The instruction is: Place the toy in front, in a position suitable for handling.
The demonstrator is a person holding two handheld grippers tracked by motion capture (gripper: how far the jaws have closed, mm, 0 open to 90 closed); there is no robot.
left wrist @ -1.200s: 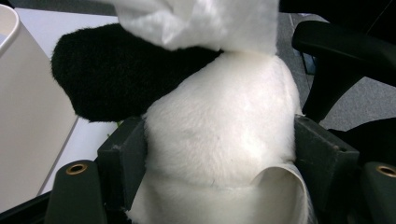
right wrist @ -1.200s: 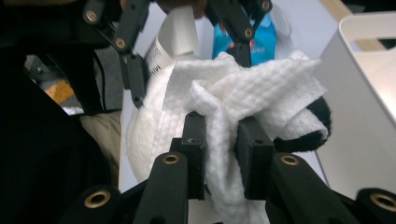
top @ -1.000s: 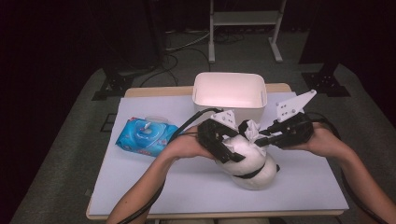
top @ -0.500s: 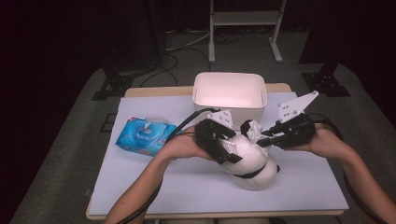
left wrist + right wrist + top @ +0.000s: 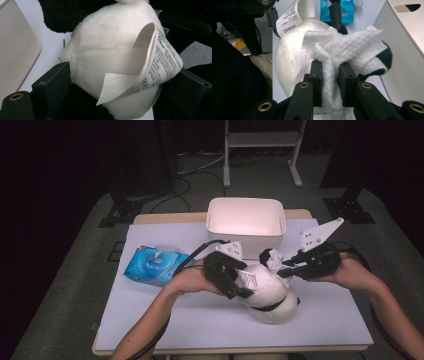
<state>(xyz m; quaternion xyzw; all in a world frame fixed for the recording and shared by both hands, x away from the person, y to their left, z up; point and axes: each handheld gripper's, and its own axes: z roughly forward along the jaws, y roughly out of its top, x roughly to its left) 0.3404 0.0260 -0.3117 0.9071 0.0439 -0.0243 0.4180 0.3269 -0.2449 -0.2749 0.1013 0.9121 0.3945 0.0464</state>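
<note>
A white-and-black plush panda [image 5: 272, 295] lies at the table's middle, with a printed paper tag [image 5: 160, 57] curling off it. My left gripper [image 5: 240, 285] sits on its left side. The white body [image 5: 110, 37] fills the gap between the jaws, fur against them. These jaws have just been opening, with the plush still between them. My right gripper [image 5: 329, 72] comes in from the right and is shut on a crumpled white wipe [image 5: 347, 50]. The wipe is draped against the panda's black-tipped ear [image 5: 384, 56].
A white plastic bin [image 5: 245, 205] stands just behind the panda. A blue pack of wet wipes [image 5: 157, 265] lies to the left on the white table [image 5: 200, 320]. Both forearms reach in from the front edge. Dark floor with cables and stand legs surrounds the table.
The left gripper has shifted slightly on the panda. The right hand, the wipe and the panda have stayed where they were.
</note>
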